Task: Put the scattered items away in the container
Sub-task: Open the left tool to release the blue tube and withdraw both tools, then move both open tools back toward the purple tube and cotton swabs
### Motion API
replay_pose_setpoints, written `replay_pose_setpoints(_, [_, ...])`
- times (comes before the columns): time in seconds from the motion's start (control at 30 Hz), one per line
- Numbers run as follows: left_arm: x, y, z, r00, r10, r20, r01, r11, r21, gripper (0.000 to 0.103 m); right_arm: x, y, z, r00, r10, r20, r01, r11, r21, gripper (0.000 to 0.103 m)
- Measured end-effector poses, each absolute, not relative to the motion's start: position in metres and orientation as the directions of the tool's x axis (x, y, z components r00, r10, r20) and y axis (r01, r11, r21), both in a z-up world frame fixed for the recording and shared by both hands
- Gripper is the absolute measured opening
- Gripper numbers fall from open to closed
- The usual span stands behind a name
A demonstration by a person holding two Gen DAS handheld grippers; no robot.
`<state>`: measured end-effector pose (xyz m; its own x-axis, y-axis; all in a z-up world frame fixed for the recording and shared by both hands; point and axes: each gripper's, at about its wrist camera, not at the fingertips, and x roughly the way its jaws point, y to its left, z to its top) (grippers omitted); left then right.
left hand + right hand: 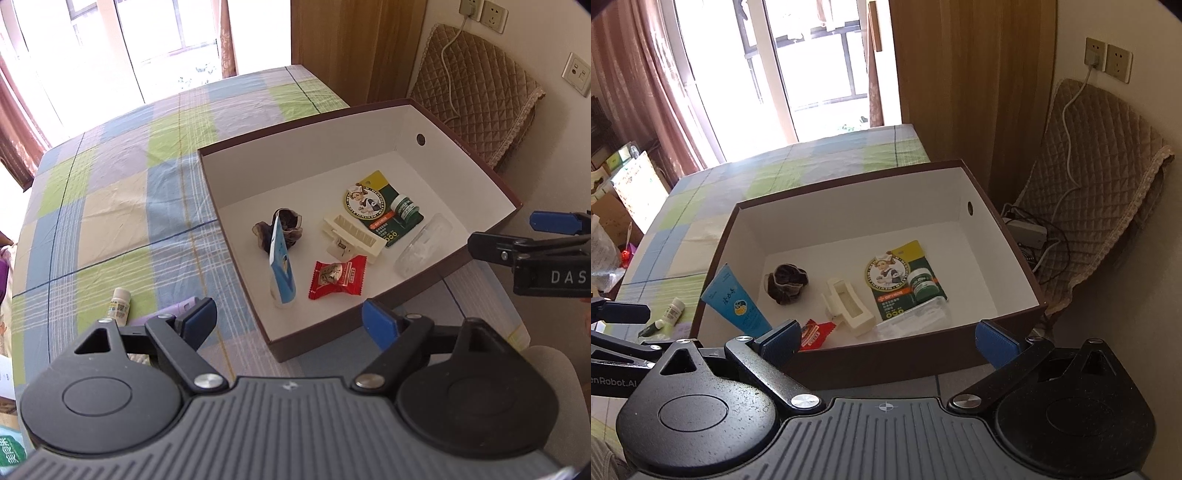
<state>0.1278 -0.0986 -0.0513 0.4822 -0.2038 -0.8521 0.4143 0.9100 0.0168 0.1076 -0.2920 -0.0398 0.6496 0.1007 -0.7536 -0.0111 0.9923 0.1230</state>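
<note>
The left tool (290,317) stands wide open with nothing between its blue pads, hovering over the near left corner of the box (491,177). The right tool (886,341) is likewise spread wide and empty, poised at the box's near wall.

Inside the white-lined, brown-walled box, a blue tube (281,266) leans against the left wall, its cap down on the floor of the box. Just beyond it lies a dark scrunchie (291,230). A red candy wrapper (338,277) sits near the front, with a cream hair clip (351,236) just behind it. To the right, a green carded pack (380,206) carrying a small green jar lies flat, and a clear plastic piece (424,245) rests by the near right wall.

Outside the box, on the checked bedsheet (129,177) to the left, lies a small white bottle (120,302), with a purple item (166,314) just beside it, partly hidden behind the left tool's finger.
</note>
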Motion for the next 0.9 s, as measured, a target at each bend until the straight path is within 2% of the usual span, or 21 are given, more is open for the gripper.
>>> replay_pose_setpoints(0.4, [0.091, -0.056, -0.037, 0.519, -0.167, -0.838, 0.345, 0.938, 0.027, 0.086, 0.073, -0.244, -0.028, 0.648, 0.175, -0.741, -0.090, 0.984, 0.154, 0.103])
replay_pose_setpoints(0.9, [0.033, 0.039, -0.041, 0.567, -0.061, -0.822, 0.214, 0.974, 0.075, 0.086, 0.040, -0.188, -0.039, 0.608, 0.304, -0.733, -0.222, 0.952, 0.211, 0.103])
